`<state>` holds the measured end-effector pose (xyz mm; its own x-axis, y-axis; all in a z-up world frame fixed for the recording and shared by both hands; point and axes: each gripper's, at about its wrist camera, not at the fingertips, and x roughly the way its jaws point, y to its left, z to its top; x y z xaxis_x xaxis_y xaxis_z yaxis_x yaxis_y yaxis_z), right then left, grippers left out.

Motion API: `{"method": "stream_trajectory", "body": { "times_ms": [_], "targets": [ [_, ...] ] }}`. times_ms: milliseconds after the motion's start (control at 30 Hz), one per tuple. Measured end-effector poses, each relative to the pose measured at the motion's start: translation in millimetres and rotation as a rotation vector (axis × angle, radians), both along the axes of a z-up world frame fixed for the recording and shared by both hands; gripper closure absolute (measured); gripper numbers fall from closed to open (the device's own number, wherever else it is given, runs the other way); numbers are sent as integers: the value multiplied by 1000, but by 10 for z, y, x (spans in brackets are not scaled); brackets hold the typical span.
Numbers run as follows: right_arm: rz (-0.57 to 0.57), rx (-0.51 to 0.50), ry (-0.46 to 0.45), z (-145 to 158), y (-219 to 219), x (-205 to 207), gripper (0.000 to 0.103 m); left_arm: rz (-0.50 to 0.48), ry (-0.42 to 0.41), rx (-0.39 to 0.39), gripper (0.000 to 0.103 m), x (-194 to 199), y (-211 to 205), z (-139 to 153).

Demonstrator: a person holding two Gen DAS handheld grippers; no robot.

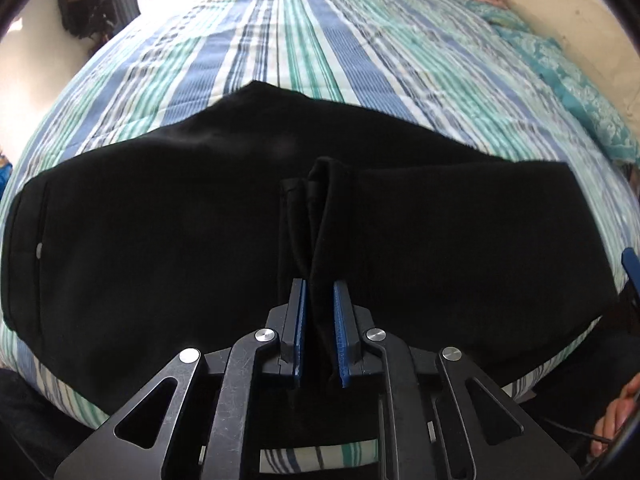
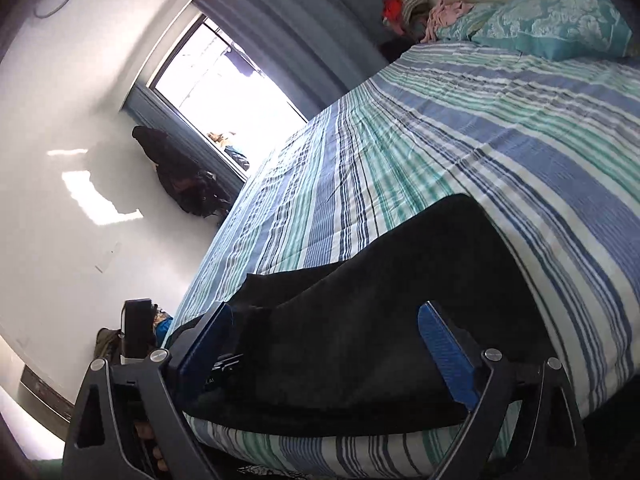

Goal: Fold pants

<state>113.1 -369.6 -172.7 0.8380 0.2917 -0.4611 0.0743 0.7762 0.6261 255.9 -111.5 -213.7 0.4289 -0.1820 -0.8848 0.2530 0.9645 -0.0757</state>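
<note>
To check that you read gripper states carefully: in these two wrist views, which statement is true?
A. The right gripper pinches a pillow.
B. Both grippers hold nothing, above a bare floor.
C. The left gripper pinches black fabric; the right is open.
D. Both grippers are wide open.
C. The left gripper has its blue pads closed on a bunched fold of the black pants, while the right gripper stands wide apart over the cloth, on the striped bed cover.

Bed covered by a blue, teal and white striped bedspread. Black pants laid flat across the bedspread at the bed's near edge. Teal patterned pillow seen at the bed's far end, well apart from the pants; pink cloth beside the pillow.
</note>
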Motion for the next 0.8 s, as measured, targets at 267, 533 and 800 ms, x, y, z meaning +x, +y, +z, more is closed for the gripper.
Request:
{"method": "stream_trajectory", "body": {
  "times_ms": [267, 533, 800],
  "targets": [
    [-12, -122, 99, -84, 59, 147, 9, -9, -29, 40, 90, -135, 58, -14],
    [16, -110, 257, -500, 52, 302, 9, -14, -59, 85, 36, -230, 61, 10],
    [14, -126, 261, -500, 74, 296, 8, -8, -176, -55, 23, -296, -40, 552]
  ]
}}
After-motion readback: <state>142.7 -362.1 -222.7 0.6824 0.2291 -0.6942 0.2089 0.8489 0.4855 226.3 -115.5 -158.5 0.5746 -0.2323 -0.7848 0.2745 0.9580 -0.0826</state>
